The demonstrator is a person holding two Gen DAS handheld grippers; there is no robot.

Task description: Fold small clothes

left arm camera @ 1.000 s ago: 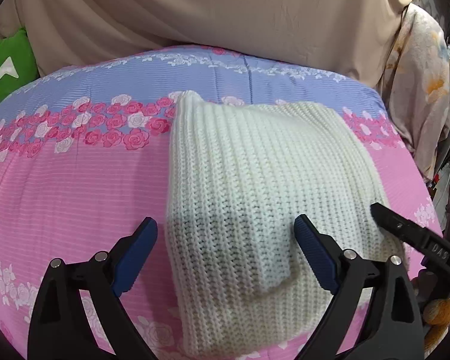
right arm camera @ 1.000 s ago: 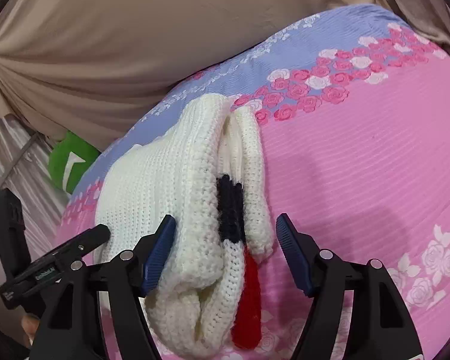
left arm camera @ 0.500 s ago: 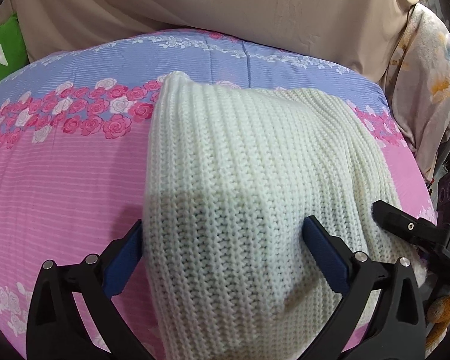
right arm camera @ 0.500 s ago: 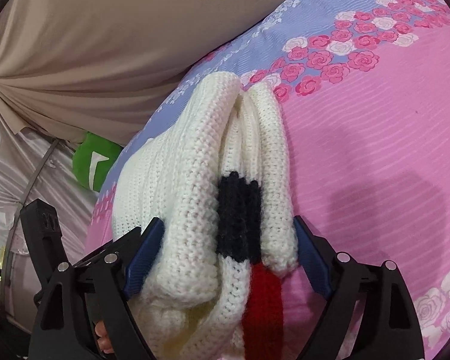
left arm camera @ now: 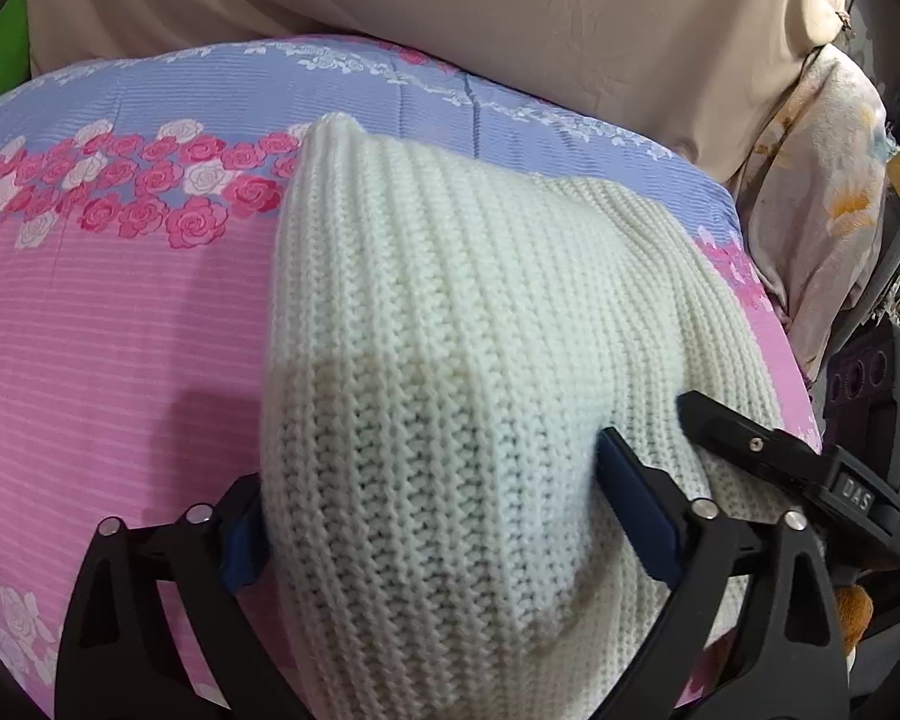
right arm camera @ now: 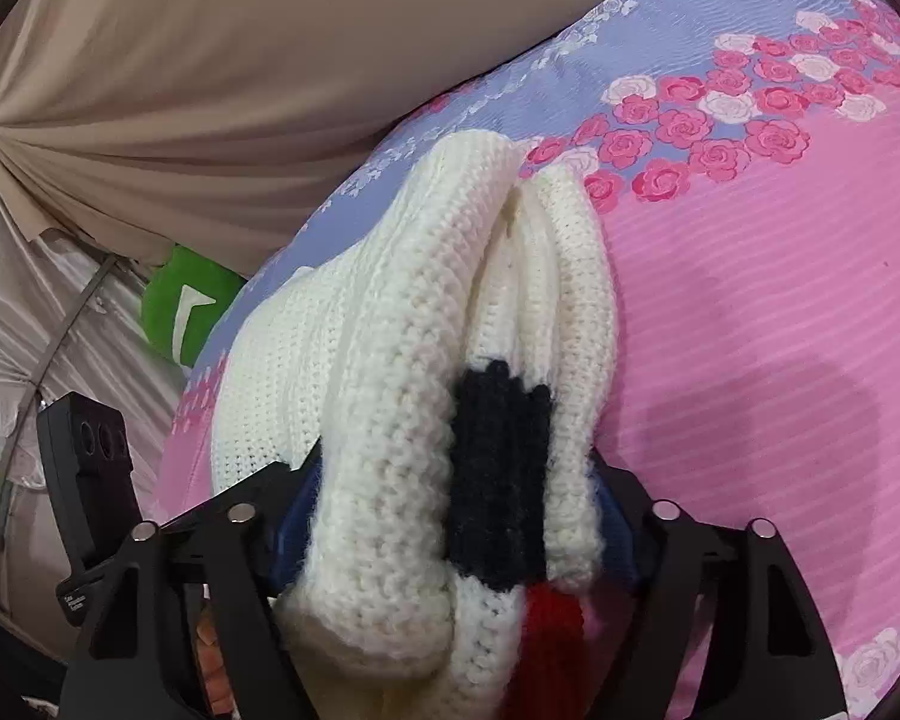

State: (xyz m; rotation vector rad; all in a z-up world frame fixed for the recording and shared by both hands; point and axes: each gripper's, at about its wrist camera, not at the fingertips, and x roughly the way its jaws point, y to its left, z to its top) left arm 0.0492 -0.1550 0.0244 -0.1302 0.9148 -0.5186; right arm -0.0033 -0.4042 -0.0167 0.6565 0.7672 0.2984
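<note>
A folded white knit sweater (left arm camera: 468, 324) lies on the pink and blue floral bedsheet (left arm camera: 108, 324). In the right wrist view the sweater (right arm camera: 390, 372) shows its stacked folded layers, with a black and a red stripe at the near end. My left gripper (left arm camera: 435, 510) has its blue pads against both sides of the sweater's near edge. My right gripper (right arm camera: 456, 516) has its pads pressed into the thick folded edge from the other side. The right gripper's finger also shows in the left wrist view (left arm camera: 768, 450).
A beige curtain (left arm camera: 510, 18) hangs behind the bed. A green cushion (right arm camera: 180, 306) sits at the bed's far corner. A floral cloth (left arm camera: 834, 192) hangs at the right. The sheet's edge drops off near the right gripper.
Both grippers have moved forward onto the sweater and closed from wide open until their pads squeeze its near edges. The sweater's edge now bulges between the fingers.
</note>
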